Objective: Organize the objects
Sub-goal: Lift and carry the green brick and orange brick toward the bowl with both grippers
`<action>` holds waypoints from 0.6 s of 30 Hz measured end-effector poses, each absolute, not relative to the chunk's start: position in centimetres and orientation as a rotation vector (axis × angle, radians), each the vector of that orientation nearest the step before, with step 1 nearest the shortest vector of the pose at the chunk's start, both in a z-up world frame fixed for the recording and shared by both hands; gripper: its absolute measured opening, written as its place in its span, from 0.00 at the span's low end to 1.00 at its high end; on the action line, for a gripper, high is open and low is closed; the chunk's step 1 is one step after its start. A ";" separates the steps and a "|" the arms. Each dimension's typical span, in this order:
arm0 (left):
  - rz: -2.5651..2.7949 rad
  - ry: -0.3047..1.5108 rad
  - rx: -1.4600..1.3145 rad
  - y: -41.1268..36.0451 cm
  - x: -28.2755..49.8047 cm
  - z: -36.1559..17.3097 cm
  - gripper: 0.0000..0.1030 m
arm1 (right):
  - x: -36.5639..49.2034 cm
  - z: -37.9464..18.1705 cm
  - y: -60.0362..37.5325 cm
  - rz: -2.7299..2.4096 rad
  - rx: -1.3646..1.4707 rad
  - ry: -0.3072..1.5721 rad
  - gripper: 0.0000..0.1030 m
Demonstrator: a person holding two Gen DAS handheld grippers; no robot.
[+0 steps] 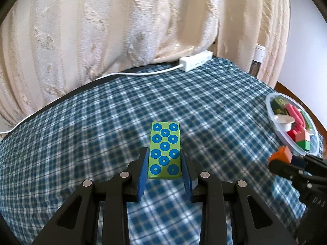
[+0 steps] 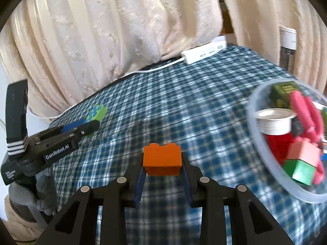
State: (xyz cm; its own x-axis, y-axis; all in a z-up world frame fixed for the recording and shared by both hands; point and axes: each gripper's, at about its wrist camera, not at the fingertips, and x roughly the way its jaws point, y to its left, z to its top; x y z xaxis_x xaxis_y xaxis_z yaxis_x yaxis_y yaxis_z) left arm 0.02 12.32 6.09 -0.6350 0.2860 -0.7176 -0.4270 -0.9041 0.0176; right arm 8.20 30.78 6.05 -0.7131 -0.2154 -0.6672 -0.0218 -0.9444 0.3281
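My left gripper (image 1: 164,159) is shut on a green block with blue rings (image 1: 165,151) and holds it over the blue plaid cloth; gripper and block also show in the right wrist view (image 2: 96,112). My right gripper (image 2: 162,163) is shut on an orange toy brick (image 2: 162,159), held above the cloth left of a clear round container (image 2: 263,149). The brick also shows at the right in the left wrist view (image 1: 281,154), next to the container (image 1: 271,120). The container holds a white cup (image 2: 274,120), pink pieces, a green cube (image 2: 300,171) and a dark green box (image 2: 283,91).
A white power strip (image 1: 196,60) with its cord lies at the table's far edge, against cream curtains (image 1: 122,30). The plaid tablecloth (image 1: 102,122) covers the table. A clear bottle with a white cap (image 2: 288,47) stands at the far right.
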 end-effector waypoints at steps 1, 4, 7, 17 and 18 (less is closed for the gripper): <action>2.509 0.262 -1.057 12.7 0.2 6.1 0.30 | 8.6 6.2 31.3 -2.784 1.131 -0.491 0.33; 2.481 0.265 -1.052 13.9 0.8 6.2 0.30 | 9.6 6.6 32.8 -2.822 1.106 -0.524 0.33; 2.458 0.278 -1.045 15.0 1.3 6.3 0.30 | 10.2 6.9 34.1 -2.856 1.086 -0.549 0.33; 2.391 0.322 -1.013 19.1 3.0 6.8 0.30 | 13.5 8.1 39.5 -3.016 1.008 -0.642 0.33; 2.385 0.324 -1.011 19.4 3.0 6.9 0.30 | 13.8 8.2 39.9 -3.028 1.003 -0.648 0.33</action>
